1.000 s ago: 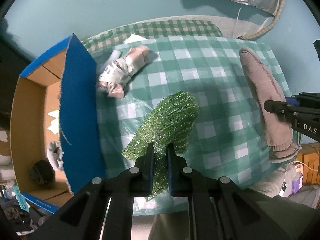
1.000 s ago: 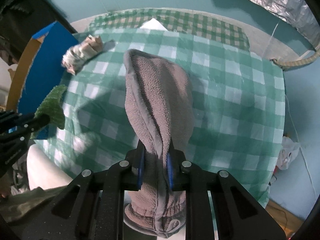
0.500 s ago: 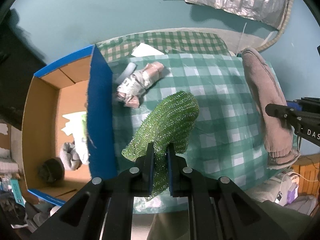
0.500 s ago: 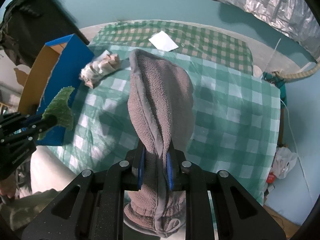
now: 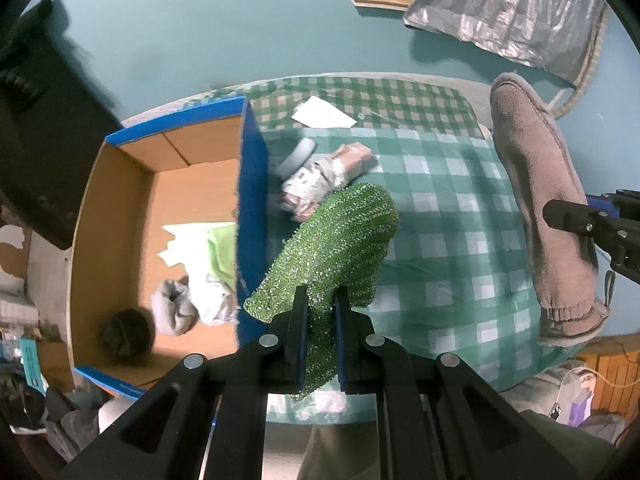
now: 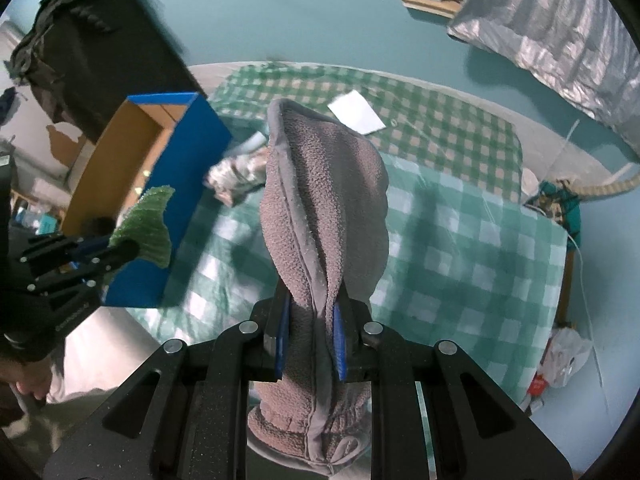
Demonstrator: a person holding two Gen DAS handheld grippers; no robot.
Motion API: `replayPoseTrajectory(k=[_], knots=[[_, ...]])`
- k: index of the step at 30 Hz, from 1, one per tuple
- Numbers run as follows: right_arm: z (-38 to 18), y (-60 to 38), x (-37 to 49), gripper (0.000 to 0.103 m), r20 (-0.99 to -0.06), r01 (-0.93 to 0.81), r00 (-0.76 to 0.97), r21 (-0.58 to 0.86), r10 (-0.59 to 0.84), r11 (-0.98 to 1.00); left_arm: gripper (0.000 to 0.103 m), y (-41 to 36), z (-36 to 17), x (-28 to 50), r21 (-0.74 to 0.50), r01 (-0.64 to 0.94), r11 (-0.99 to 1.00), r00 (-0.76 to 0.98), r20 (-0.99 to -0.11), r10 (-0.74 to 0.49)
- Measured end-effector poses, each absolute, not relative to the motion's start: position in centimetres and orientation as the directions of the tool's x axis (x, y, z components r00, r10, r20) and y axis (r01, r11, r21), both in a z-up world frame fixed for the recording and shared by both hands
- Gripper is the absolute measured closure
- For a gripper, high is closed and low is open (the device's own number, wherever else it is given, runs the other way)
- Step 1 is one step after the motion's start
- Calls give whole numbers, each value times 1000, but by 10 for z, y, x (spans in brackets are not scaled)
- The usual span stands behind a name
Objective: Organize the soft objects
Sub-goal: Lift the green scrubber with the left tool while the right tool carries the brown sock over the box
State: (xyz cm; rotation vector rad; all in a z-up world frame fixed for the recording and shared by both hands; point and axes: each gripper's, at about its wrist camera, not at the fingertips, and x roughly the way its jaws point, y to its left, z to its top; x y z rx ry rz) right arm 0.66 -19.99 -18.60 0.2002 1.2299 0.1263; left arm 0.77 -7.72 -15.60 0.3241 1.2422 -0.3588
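Observation:
My left gripper is shut on a glittery green cloth that hangs above the checked tablecloth. My right gripper is shut on a grey-brown fleece mitt, held up over the table. The mitt also shows at the right in the left wrist view, and the green cloth at the left in the right wrist view. A rolled patterned bundle lies on the table next to an open cardboard box with blue sides.
Inside the box lie a grey sock ball, a pale green cloth and a dark lump. A white paper rests at the table's far edge. A silver sheet hangs on the teal wall.
Both grippers have risen with their cloths still held. The table looks smaller and farther below. More of the box's inside has come into the left wrist view.

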Motion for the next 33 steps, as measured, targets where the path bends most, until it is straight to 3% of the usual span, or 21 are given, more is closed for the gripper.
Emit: replayPoseTrajectory(k=[33], knots=[[-150, -64, 94, 86, -872, -267, 338, 271, 353, 925, 92, 37, -133, 42, 63, 167, 984, 334, -942, 3]])
